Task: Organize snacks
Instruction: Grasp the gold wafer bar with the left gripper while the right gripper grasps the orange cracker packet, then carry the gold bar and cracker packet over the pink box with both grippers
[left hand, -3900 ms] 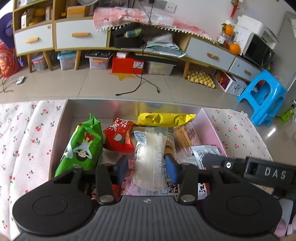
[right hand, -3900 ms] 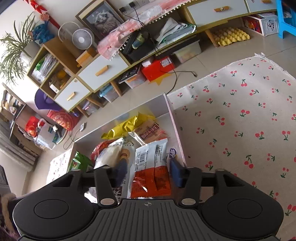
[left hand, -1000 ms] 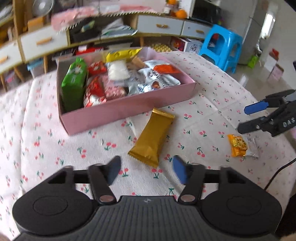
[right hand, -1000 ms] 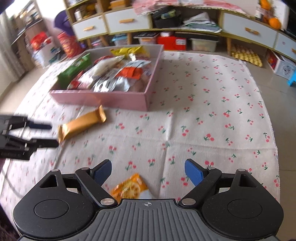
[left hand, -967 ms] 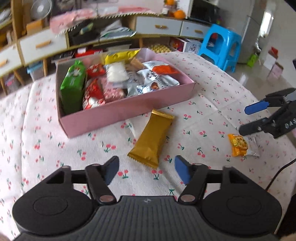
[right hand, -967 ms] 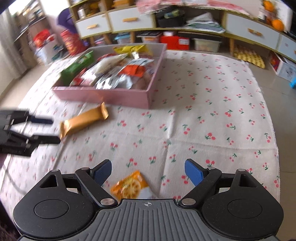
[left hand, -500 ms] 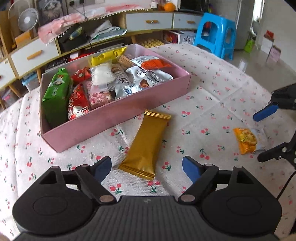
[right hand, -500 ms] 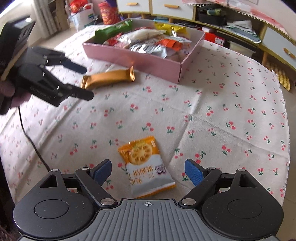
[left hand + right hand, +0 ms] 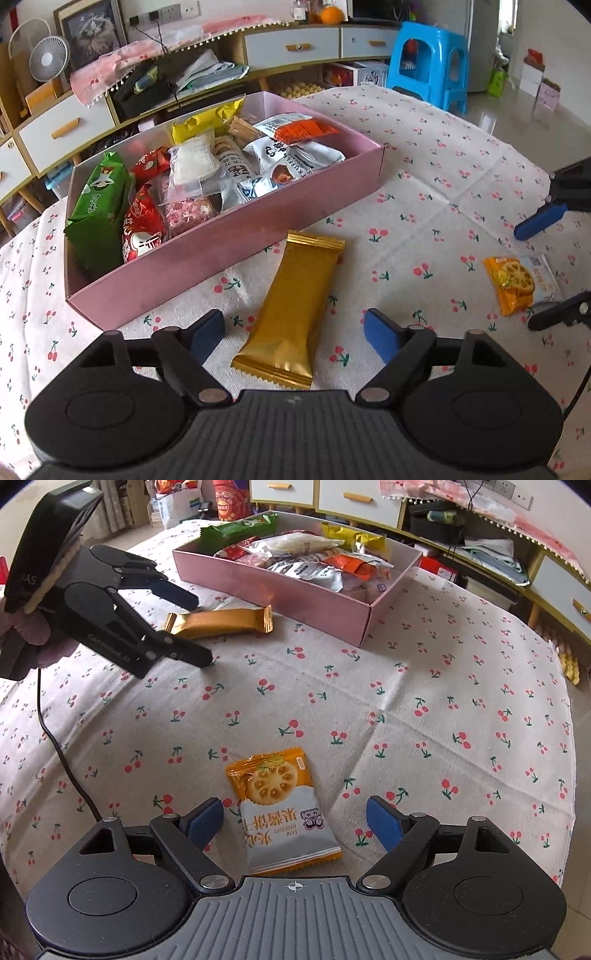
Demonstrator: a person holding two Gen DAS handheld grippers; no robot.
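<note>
Left wrist: left gripper (image 9: 293,330) fingers wide astride gold bar (image 9: 295,310) | right gripper (image 9: 293,821) wide astride biscuit packet (image 9: 282,808)

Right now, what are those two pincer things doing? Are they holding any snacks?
Left gripper: open, holding nothing; the gold snack bar lies between its jaws, which just narrowed slightly.
Right gripper: open, holding nothing; the orange biscuit packet lies between its jaws.

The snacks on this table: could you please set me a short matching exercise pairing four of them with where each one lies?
Things:
1. gold bar
2. jam biscuit packet
3. green packet
4. yellow packet

Places:
A. between the right gripper's open jaws
B. far end of the pink box
C. on the cloth beside the box
D. left end of the box

Pairs: 1-C, 2-A, 3-D, 4-B
</note>
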